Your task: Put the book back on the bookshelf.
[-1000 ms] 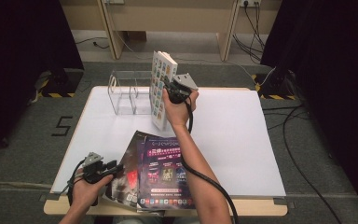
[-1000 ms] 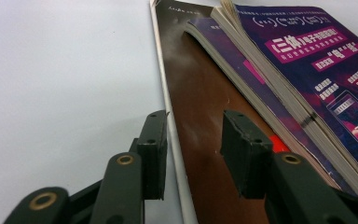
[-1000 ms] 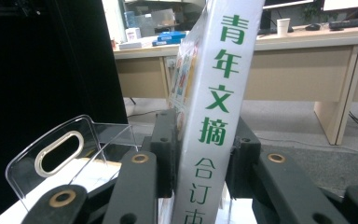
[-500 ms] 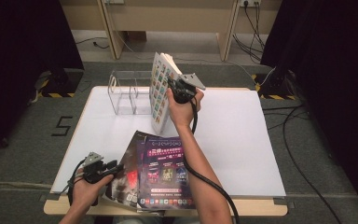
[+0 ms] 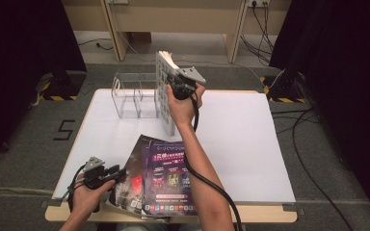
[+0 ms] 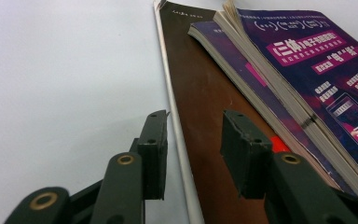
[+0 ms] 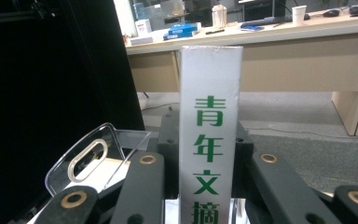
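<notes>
white table (image 5: pixel 250 144) on grey floor | right gripper (image 5: pixel 176 86) closing, clamps white book (image 5: pixel 165 82) | left gripper (image 5: pixel 118 172) half-open astride magazine edge (image 6: pixel 179 140)

Left hand (image 5: pixel 89 192): yours, low at the near left corner of the desk (image 5: pixel 250 144), forearm coming in from the bottom edge.
Left gripper (image 6: pixel 193 140): level, pointing right; jaws parted, their pads pressing on nothing.
Right arm: stretched forward, forearm rising, wrist up.
Right hand (image 5: pixel 183 103): raised above the desk's far side.
Right gripper (image 5: pixel 173 84): jaws have just been closing, clamped on both sides of the book (image 7: pixel 209 116) held upright.
</notes>
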`<state>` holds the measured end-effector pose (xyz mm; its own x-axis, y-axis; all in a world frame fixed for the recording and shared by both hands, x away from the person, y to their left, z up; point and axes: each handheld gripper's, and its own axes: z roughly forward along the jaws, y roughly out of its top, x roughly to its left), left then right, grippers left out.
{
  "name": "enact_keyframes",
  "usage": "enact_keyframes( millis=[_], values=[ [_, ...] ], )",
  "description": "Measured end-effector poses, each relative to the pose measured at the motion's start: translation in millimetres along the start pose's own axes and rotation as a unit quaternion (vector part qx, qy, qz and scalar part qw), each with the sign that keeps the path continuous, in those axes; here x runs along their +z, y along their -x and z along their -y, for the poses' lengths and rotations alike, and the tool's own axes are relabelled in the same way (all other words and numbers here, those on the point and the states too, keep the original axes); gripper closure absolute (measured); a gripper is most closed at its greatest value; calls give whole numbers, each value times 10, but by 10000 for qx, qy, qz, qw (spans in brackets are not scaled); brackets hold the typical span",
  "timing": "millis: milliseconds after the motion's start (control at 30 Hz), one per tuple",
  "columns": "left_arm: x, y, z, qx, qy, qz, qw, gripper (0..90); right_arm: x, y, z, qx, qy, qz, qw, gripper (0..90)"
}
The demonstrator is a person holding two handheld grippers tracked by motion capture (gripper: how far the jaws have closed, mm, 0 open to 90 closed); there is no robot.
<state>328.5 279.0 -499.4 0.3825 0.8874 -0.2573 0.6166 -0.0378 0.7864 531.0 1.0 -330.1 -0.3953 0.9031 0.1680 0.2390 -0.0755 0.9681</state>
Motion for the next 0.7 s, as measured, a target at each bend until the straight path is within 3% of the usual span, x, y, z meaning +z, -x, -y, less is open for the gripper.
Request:
enact_keyframes(
  millis=[167, 267, 700],
  values=[
    [-12, 0, -2, -10, 24, 8, 10000, 608, 78, 14, -148, -129, 79, 104, 9998, 742],
    [-6, -10, 0, -31, 17, 6, 10000, 609, 136, 71, -205, 29, 104, 115, 9999, 742],
    [-8, -34, -12, -56, 38, 11, 10000, 612, 396, 103, -469, 17, 389, 247, 9989, 741]
  ],
)
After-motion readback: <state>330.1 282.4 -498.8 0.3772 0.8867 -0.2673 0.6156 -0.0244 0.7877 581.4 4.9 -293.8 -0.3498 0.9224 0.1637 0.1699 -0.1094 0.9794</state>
